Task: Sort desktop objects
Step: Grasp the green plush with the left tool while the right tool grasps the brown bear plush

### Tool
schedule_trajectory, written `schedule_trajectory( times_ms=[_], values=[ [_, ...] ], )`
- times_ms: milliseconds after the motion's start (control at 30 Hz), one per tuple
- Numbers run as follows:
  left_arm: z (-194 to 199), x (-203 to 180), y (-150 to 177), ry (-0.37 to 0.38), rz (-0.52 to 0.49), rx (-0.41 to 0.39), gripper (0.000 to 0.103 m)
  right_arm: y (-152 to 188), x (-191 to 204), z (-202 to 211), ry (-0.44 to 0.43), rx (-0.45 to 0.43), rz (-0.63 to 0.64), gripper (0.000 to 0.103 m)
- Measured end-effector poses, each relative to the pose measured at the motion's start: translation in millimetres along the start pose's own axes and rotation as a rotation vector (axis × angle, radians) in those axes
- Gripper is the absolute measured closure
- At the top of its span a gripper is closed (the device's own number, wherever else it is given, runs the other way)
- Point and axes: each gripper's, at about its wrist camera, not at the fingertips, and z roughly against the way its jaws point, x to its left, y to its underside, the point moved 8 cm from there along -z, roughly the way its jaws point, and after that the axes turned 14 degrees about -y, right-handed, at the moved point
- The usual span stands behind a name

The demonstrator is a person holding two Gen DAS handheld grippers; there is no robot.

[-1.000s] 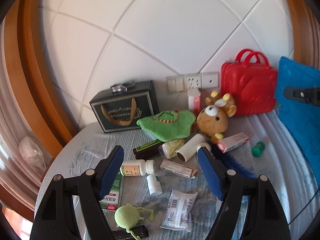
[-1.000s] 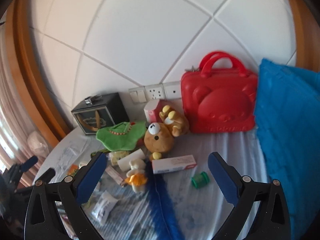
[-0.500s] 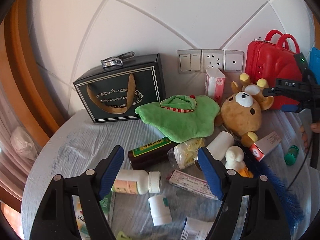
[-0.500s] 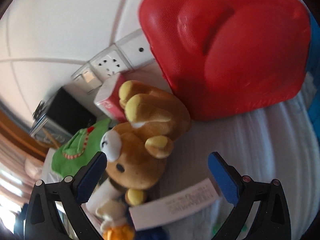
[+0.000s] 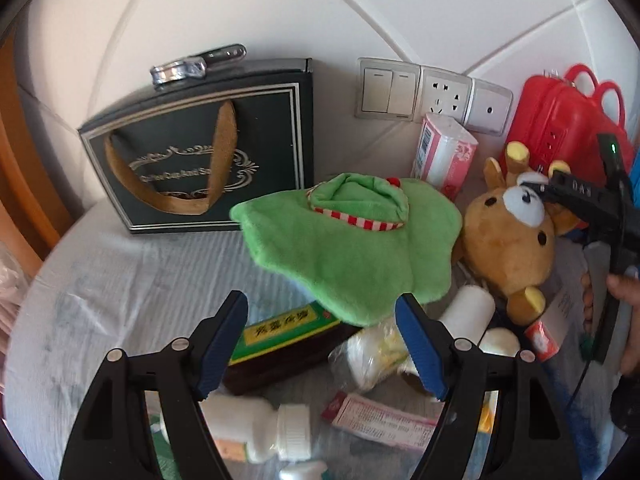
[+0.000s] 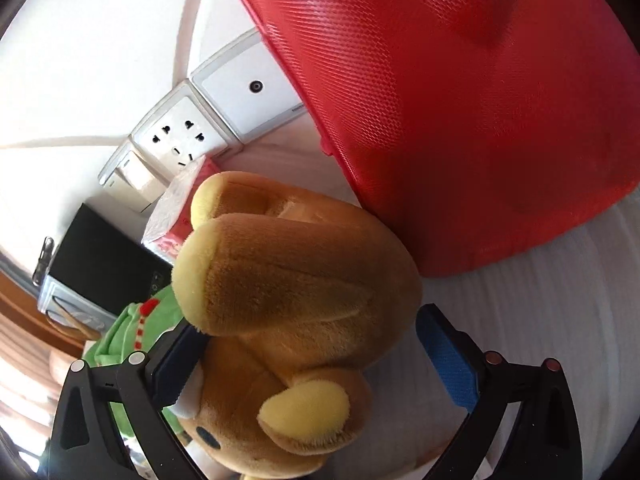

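A brown plush bear (image 6: 288, 280) lies on its side in front of the red case (image 6: 460, 100). My right gripper (image 6: 312, 360) is open around it: the left pad touches the plush, the right pad stands clear. A green plush piece (image 5: 352, 248) lies mid-table in the left wrist view, beside the bear (image 5: 508, 248). My left gripper (image 5: 320, 344) is open and empty, just before the green plush's near edge and above a brown box with a green label (image 5: 288, 336). The right gripper's black frame (image 5: 592, 208) hangs over the bear's head.
A black gift bag (image 5: 200, 160) stands at the back left against the wall, with a pink tissue pack (image 5: 444, 156) by the sockets (image 5: 444, 96). A white bottle (image 5: 260, 428), a flat medicine box (image 5: 380, 420) and a white roll (image 5: 472, 312) lie near the fingers. A person's hand (image 5: 624, 284) is at the right.
Both grippers came down and forward. The left one closed in on the green plush. The right one rolled and dropped over the bear, which now sits between its open fingers.
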Motion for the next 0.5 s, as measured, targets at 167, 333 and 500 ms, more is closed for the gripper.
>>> schedule_trajectory(
  times_ms=[167, 333, 500],
  values=[
    [-37, -2, -10, 0.038, 0.078, 0.056, 0.027, -1, 1, 3, 0.007, -0.014, 0.028, 0.000],
    [-70, -3, -18, 0.057, 0.158, 0.121, 0.027, -2, -2, 0, 0.013, -0.041, 0.003, 0.000],
    [-78, -20, -22, 0.089, 0.131, 0.128, 0.066, -6, 3, -9, 0.008, -0.089, -0.002, 0.003]
  ],
)
